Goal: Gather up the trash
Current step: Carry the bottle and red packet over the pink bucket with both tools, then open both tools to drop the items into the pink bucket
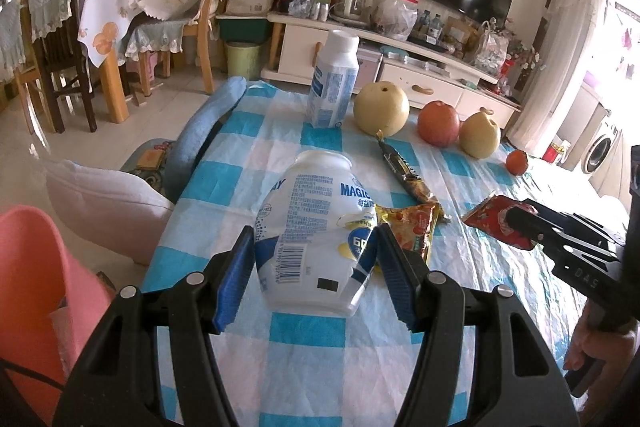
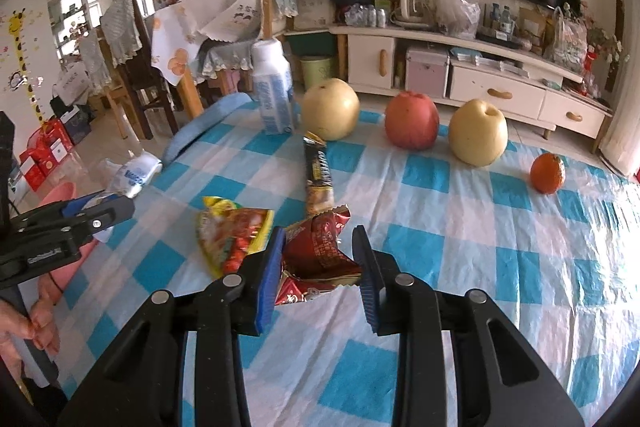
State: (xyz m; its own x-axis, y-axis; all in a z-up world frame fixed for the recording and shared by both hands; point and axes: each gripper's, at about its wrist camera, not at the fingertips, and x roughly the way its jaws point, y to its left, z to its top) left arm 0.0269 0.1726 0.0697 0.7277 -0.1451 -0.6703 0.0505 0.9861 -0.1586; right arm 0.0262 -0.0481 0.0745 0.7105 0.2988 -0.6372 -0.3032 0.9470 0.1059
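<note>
My left gripper is shut on a white plastic bottle with blue print, held neck away above the checked tablecloth. My right gripper is shut on a crumpled red wrapper, lifted off the cloth. The left wrist view shows that wrapper at the right gripper's tip. On the table lie a yellow-red snack bag and a long dark wrapper. A white-and-blue bottle stands upright at the far edge.
Two pears, an apple and a small orange stand along the table's far side. A pink bin sits beside the table's left edge. Chairs and a TV cabinet lie beyond.
</note>
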